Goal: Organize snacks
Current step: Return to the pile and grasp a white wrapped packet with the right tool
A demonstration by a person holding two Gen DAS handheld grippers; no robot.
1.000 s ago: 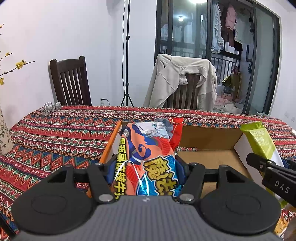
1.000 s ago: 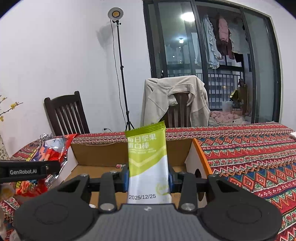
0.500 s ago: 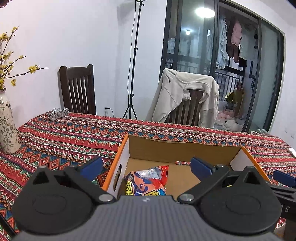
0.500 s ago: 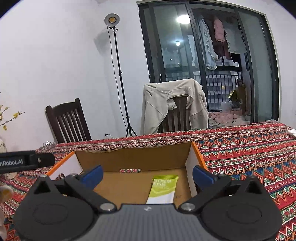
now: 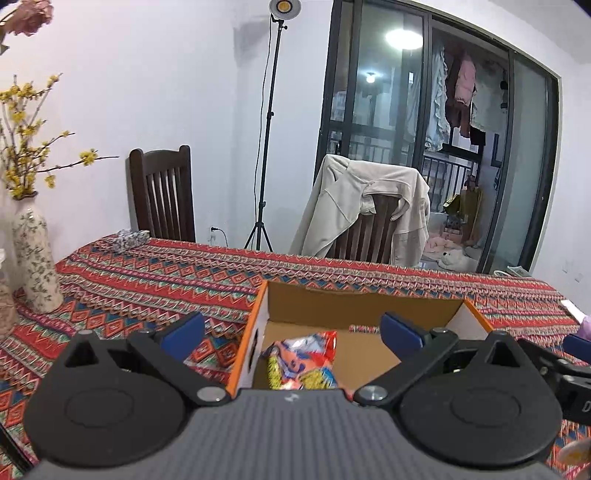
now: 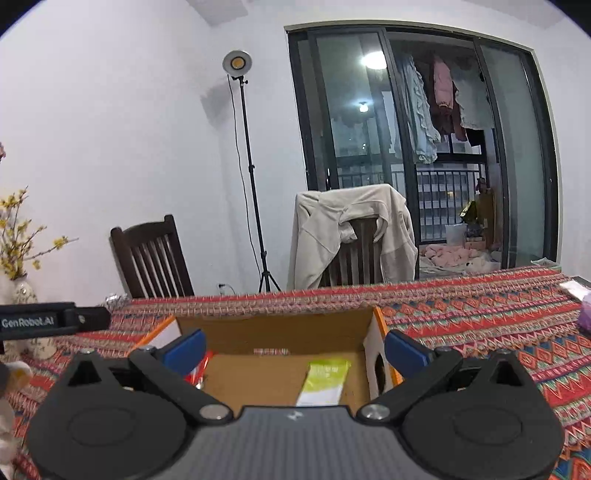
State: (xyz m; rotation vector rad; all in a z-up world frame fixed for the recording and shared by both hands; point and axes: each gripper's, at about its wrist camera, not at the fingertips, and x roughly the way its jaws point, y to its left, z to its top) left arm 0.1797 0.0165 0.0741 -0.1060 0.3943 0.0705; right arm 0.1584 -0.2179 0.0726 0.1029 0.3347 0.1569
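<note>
The box (image 5: 364, 301) is brown card with orange edges and white sides, and it sits open in the lower middle of both views. In the left view a shiny red, orange and blue bag (image 5: 303, 360) lies crumpled on the box floor by the left wall, with yellow print on it. In the right view a flat green and white packet (image 6: 325, 380) lies on the box floor near the right wall, and a bit of the red bag shows at the left. A thin striped stick (image 6: 271, 350) lies by the back wall. The left claw (image 5: 291, 330) is spread wide with nothing between its blue pads (image 5: 184, 330). The right claw (image 6: 295, 347) is spread wide too, and holds nothing. The worktop (image 5: 155, 273) has a red cloth with zigzag bands. A flowered vase (image 5: 35, 258) with yellow blooms stands at the left edge. Behind are a dark chair (image 5: 162, 195), a chair with a cream jacket (image 5: 364, 206) over it, a lamp (image 5: 282, 7) on a tall stand, and glass doors (image 5: 436, 147) with clothes hanging past them.
</note>
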